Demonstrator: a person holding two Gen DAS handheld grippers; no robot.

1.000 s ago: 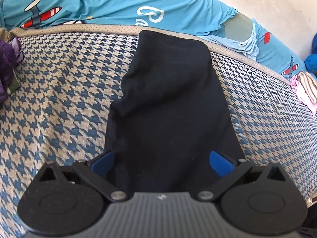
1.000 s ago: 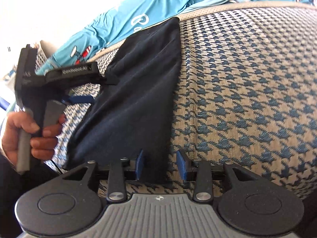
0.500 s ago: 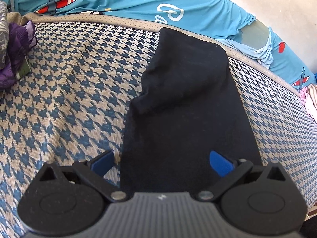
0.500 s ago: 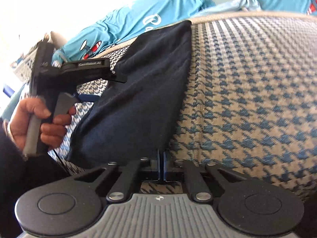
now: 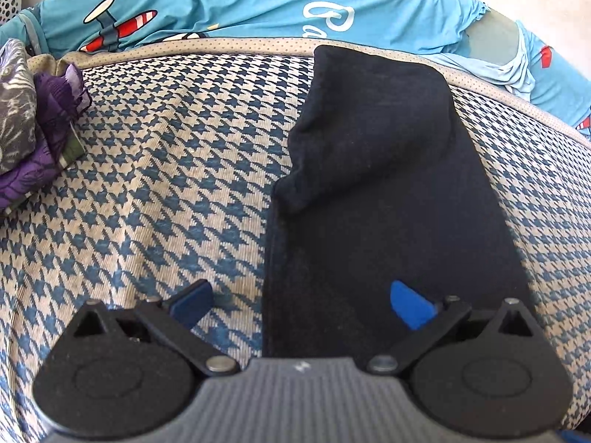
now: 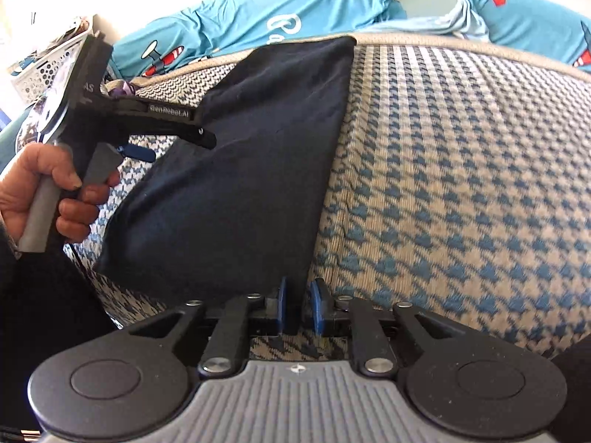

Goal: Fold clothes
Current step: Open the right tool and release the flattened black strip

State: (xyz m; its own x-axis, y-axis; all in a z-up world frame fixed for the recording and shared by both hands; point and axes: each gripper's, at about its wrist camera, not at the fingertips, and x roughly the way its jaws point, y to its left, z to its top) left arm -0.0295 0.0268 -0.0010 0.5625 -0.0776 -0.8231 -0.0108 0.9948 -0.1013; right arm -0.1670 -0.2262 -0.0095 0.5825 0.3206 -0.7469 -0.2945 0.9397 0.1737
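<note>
Our right tool (image 6: 298, 304), pressed shut half a second ago, now parts slightly at the dark garment's (image 5: 388, 192) near corner; our left tool (image 5: 301, 301) stays spread over its 9 o'clock edge on the houndstooth cushion (image 5: 166, 166).

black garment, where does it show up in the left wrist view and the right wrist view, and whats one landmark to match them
Left wrist: the black garment runs from right of centre up to the sofa's beige piping, between the open left gripper fingers.
Right wrist: the black garment lies left of centre, its near corner at the right gripper.
Shared landmark: the blue airplane-print cloth behind the top edge.
</note>
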